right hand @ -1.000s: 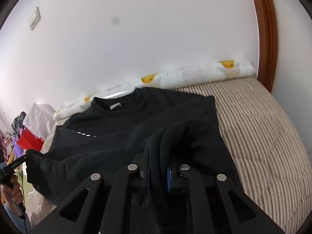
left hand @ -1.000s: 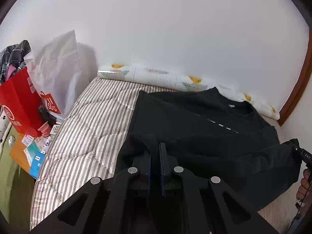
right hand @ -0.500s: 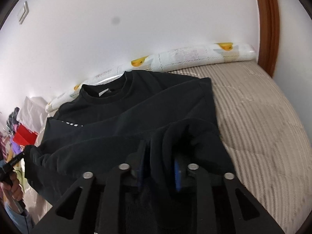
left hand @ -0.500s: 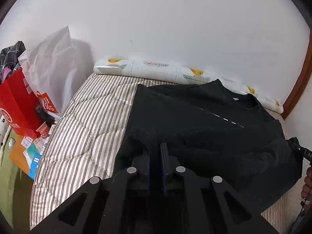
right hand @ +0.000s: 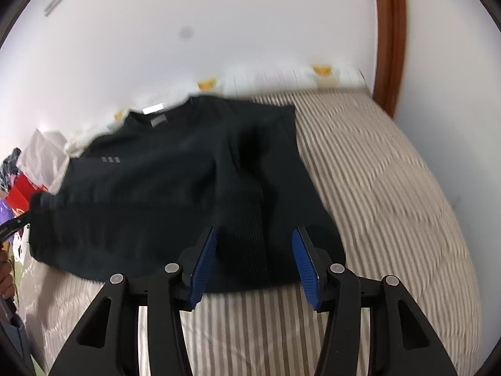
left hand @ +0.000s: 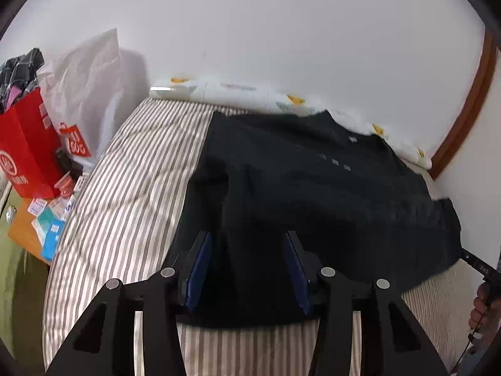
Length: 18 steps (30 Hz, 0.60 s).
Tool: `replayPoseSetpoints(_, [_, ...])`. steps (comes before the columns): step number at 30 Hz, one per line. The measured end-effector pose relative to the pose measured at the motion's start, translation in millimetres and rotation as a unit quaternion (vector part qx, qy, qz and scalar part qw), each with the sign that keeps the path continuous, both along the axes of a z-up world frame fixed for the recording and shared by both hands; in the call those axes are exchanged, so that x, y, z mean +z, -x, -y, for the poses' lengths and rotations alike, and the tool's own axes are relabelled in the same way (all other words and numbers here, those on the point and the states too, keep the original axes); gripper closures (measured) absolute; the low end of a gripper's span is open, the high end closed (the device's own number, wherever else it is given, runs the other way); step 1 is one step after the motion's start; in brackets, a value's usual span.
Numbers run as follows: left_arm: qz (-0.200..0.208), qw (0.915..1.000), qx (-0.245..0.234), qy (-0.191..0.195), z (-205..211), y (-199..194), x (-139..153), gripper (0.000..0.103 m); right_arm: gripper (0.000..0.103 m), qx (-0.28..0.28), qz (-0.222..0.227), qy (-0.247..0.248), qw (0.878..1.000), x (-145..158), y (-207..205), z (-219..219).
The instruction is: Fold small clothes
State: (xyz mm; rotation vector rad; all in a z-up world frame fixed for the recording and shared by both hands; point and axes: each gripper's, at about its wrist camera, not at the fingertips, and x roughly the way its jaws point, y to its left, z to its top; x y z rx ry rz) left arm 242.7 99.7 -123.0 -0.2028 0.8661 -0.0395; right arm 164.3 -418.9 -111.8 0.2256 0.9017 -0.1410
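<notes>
A black sweatshirt lies on the striped bed, its lower part folded up over the body, collar toward the wall. My left gripper is open, its blue pads standing either side of the sweatshirt's near left edge, holding nothing. In the right wrist view the same sweatshirt lies flat, and my right gripper is open over its near right edge, a folded sleeve cuff lying between the pads. The right gripper's tip also shows at the far right of the left wrist view.
A rolled patterned cushion lies along the white wall. A red paper bag, a white plastic bag and small boxes stand left of the bed. A wooden frame rises at the right. Bare striped bed lies to the right.
Both grippers, shut on the sweatshirt's hem before, have carried it toward the collar, opened and let it go. The folded cloth now lies on the bed.
</notes>
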Motion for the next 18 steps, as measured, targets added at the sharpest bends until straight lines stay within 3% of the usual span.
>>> replayPoseSetpoints(9, [-0.035,0.9982,-0.017,0.045,-2.9,44.8,-28.2,0.056,0.051,-0.026,-0.023,-0.048,0.998,-32.0,31.4,1.2])
replayPoseSetpoints(18, [-0.050,0.9925,0.005,0.111,-13.7,46.7,-51.4,0.054,0.048,-0.039,0.007,-0.125,0.991,-32.9,20.5,-3.8])
